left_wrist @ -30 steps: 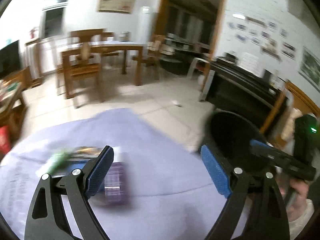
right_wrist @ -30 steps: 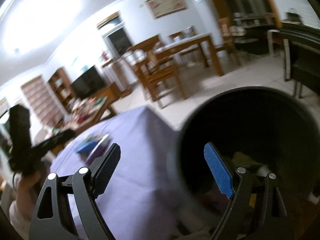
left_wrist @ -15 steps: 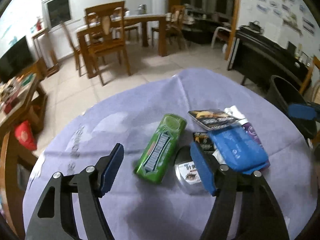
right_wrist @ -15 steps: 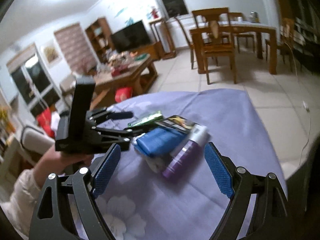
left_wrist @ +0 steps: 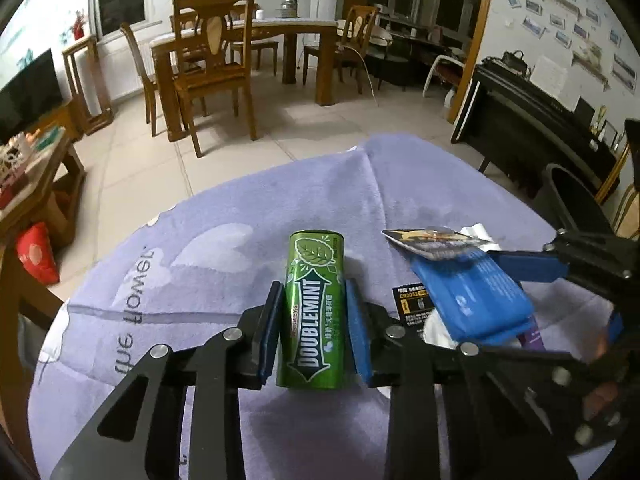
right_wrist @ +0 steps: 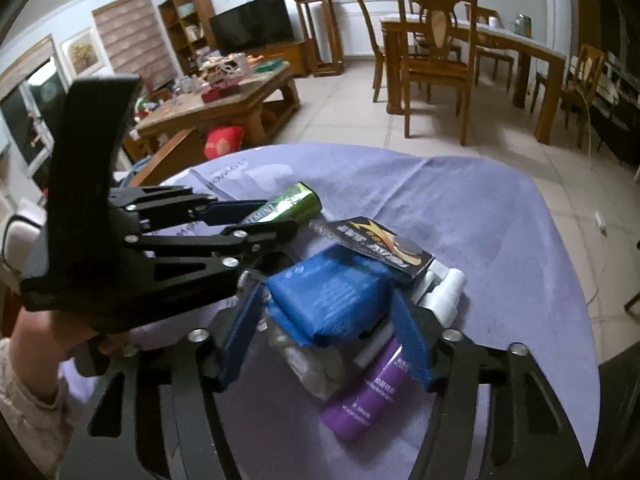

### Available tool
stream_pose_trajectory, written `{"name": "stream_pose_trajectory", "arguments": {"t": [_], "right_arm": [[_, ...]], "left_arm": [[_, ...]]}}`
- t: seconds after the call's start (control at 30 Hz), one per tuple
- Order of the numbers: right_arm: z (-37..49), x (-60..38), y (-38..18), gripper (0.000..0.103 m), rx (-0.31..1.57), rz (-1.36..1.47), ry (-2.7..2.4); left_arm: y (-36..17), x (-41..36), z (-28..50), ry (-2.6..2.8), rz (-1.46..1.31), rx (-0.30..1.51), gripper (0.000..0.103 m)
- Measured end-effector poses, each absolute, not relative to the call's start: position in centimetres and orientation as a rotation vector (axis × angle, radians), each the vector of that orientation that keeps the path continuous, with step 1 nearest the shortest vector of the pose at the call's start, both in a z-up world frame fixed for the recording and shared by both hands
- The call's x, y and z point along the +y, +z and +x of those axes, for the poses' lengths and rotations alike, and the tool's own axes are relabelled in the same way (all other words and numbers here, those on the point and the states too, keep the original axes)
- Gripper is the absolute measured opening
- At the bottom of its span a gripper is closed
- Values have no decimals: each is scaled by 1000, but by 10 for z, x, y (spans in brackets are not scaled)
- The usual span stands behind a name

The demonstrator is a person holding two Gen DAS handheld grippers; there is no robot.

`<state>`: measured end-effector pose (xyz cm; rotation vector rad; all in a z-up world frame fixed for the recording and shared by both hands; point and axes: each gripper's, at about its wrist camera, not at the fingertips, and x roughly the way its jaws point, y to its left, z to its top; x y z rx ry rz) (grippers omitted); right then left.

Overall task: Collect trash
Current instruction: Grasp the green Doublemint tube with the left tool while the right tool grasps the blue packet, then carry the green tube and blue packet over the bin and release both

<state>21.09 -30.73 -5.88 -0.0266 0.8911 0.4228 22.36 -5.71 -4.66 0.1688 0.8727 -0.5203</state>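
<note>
Left gripper (left_wrist: 314,316) has just closed on the green gum tin (left_wrist: 315,312), mid-table, ready to bin it. Right gripper (right_wrist: 328,332) has been closing around the blue pack (right_wrist: 332,300) just right of it, pads apparently touching.

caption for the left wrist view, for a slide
Left gripper closed on a green Doublemint gum canister on the purple tablecloth.
</note>
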Motion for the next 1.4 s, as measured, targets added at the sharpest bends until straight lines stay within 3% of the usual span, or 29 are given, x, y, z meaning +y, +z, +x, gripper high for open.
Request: {"name": "stream_pose_trajectory", "arguments": {"t": [0.2,0.57,1.0,1.4], "right_arm": [[205,-316,-54,38,858,13,446],[132,-388,0,35,686,243,569],[29,-576,24,36,421,360,191],[-40,-733,-27,36,386,481,-69]], "left_arm": [[-34,-33,216,-512,58,853,30],[7,-43,155,-569,-30,690,30],[26,-190,100,-777,9,631,31],[5,-353,57,-1040,58,672,31]]}}
